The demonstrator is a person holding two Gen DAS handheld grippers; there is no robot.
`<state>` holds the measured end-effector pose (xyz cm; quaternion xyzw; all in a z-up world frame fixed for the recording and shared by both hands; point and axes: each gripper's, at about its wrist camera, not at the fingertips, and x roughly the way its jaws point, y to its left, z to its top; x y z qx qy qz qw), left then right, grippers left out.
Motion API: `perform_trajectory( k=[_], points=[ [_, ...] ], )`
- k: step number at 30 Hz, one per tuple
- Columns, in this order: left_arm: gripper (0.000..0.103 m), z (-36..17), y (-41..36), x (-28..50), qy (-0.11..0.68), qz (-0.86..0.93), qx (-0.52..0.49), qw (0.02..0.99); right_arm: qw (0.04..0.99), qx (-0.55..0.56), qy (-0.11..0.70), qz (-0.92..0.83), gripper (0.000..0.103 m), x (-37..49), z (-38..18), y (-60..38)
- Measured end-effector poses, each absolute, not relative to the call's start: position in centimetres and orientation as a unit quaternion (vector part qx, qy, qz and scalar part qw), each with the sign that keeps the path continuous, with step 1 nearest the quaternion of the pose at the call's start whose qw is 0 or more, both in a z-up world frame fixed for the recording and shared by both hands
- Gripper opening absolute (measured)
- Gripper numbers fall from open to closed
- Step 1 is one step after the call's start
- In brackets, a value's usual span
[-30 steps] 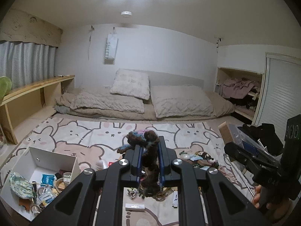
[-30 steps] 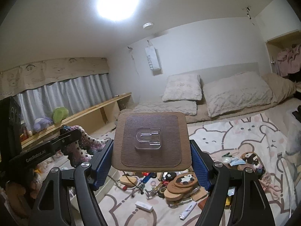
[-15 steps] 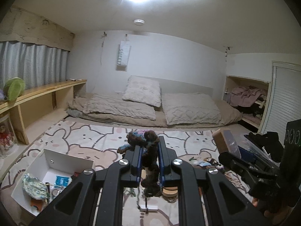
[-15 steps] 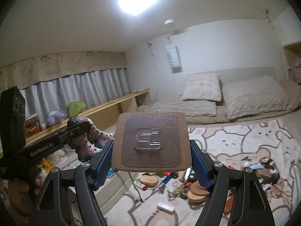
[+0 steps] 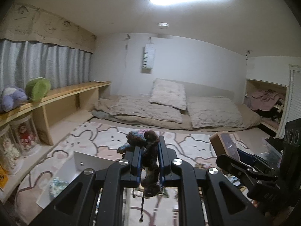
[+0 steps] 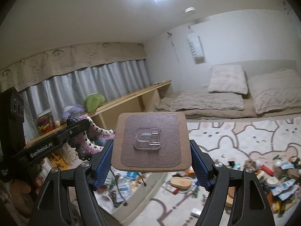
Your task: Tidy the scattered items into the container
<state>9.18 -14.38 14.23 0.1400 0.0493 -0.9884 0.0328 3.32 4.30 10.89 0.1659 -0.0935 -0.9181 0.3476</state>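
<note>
My left gripper (image 5: 149,150) is shut on a dark crocheted yarn toy (image 5: 148,150) with a cord dangling below it; it also shows in the right wrist view (image 6: 90,137). It hangs above the white box (image 5: 69,171), whose contents show under my right gripper (image 6: 120,186). My right gripper (image 6: 152,146) is shut on a square wooden plaque (image 6: 151,141) with a clear plastic hook stuck on it; the plaque also shows in the left wrist view (image 5: 223,146). Both grippers are held high over the rug.
Scattered small items (image 6: 267,177) lie on the bunny-print rug (image 6: 244,139) to the right. A low wooden shelf (image 5: 62,94) with plush toys runs along the left wall. Bedding and pillows (image 5: 169,103) lie at the back.
Both grippers have swung left toward the white box and tilted up, each still holding its item. The box now sits right below them.
</note>
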Motion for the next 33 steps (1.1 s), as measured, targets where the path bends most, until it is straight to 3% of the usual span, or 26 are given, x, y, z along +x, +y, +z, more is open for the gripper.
perform_trajectory(
  k=[16,33],
  points=[
    [0.015,14.4,-23.2,10.4,0.061,-0.984,0.129,0.103,0.402,0.184,-0.083,-0.893,0.077,2.7,11.0,-2.7],
    [0.015,6.0,-29.1,9.8,0.063,-0.959,0.224,0.159,0.439,0.249,-0.063,-0.861,0.077,1.5,6.5,-8.5]
  ],
)
